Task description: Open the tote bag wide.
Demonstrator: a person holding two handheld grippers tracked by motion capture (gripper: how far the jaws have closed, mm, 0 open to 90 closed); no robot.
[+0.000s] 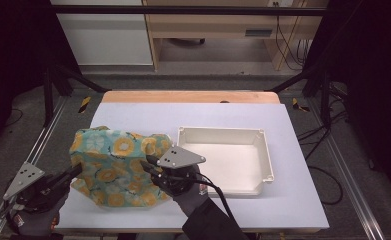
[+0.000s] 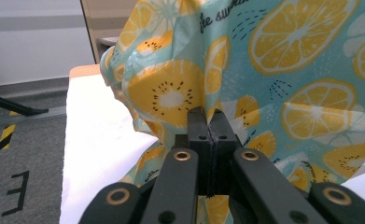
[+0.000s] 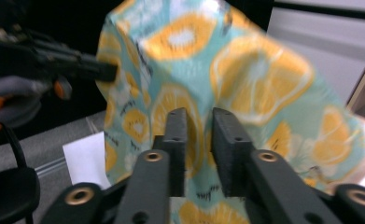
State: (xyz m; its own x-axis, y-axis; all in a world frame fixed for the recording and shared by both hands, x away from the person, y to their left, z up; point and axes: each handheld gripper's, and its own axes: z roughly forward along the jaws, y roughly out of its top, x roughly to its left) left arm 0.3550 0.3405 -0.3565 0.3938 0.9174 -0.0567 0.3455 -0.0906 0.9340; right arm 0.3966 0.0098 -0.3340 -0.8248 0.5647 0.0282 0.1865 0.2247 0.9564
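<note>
lemon-print cloth (image 1: 115, 167) lying bunched on the desk (image 1: 283, 200), just left of the white tray (image 1: 265, 150). left tongs (image 2: 211, 122) clamped on the cloth's edge farthest from the tray; right tongs (image 3: 199, 123) slightly apart at the cloth edge nearest the tray, the cloth just beyond their tips.

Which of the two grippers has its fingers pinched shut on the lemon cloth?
The left gripper: its fingers meet on a fold of the lemon-print cloth. The right gripper shows a gap between its fingers.
</note>
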